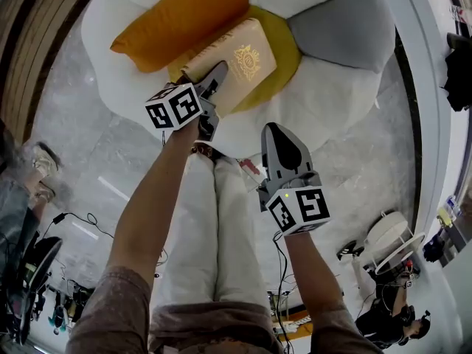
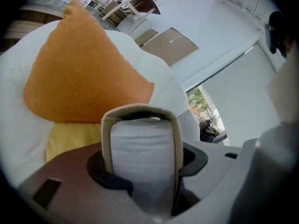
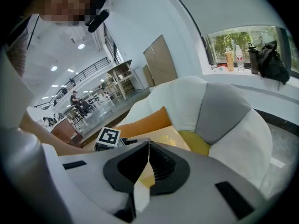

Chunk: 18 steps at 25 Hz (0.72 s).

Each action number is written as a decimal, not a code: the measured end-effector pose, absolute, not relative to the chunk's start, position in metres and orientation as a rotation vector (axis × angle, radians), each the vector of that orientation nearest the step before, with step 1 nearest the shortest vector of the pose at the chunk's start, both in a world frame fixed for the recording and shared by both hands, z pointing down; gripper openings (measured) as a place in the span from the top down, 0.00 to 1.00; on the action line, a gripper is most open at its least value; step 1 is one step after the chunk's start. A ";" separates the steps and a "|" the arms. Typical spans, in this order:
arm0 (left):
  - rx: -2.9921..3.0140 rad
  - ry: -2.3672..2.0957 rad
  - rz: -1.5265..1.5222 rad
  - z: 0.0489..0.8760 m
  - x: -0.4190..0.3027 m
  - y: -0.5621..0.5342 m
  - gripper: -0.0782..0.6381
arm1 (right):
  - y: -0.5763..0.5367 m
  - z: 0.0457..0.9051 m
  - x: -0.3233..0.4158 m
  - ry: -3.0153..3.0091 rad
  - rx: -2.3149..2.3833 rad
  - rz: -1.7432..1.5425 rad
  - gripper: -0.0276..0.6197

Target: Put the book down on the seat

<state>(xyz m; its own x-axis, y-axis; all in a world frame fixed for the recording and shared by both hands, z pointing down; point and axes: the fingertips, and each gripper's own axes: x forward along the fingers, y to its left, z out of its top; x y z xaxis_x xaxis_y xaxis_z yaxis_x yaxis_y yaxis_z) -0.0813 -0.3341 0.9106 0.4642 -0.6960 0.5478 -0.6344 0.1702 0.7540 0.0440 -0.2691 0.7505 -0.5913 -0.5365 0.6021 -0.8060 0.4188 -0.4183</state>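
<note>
The beige book [image 1: 243, 61] with a gold emblem lies on the yellow centre of the flower-shaped seat [image 1: 286, 61], its far side against the orange cushion [image 1: 184, 21]. My left gripper [image 1: 212, 98] straddles the book's near end. In the left gripper view the book [image 2: 140, 143] stands between the jaws of the left gripper [image 2: 145, 160], with a thin dark gap on its right side, so the grip looks loose. The orange cushion [image 2: 79, 73] rises behind. My right gripper [image 1: 276, 135] hovers shut before the seat's front white petal, holding nothing; its view shows the right gripper [image 3: 148, 148], the book [image 3: 163, 136] and the cushion [image 3: 145, 120].
A grey petal [image 1: 343, 24] and white petals [image 1: 324, 94] ring the seat. The person's white-trousered legs [image 1: 214, 220] stand right before it. Cables [image 1: 74, 220] lie on the marble floor at left, a white stand [image 1: 387, 234] at right. Bottles and a black bag [image 3: 271, 62] sit on a window sill.
</note>
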 end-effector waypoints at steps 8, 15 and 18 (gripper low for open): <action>1.517 -1.273 0.058 0.923 -0.088 -0.318 0.44 | -0.262 0.751 0.042 -2.299 1.144 0.994 0.93; 1.510 -1.361 0.183 0.934 -0.104 -0.303 0.29 | -0.254 0.753 0.041 -2.293 1.144 0.994 0.93; 1.498 -1.389 0.220 0.938 -0.110 -0.297 0.24 | -0.250 0.752 0.039 -2.296 1.145 0.991 0.93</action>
<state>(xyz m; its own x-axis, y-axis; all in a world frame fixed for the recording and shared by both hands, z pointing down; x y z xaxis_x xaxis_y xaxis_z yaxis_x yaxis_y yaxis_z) -0.1097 -0.2973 0.9384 0.3136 -0.6275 0.7127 -0.8170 0.2041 0.5392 0.0389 -0.2502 0.7524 -0.5908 -0.5315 0.6071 -0.8063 0.4163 -0.4202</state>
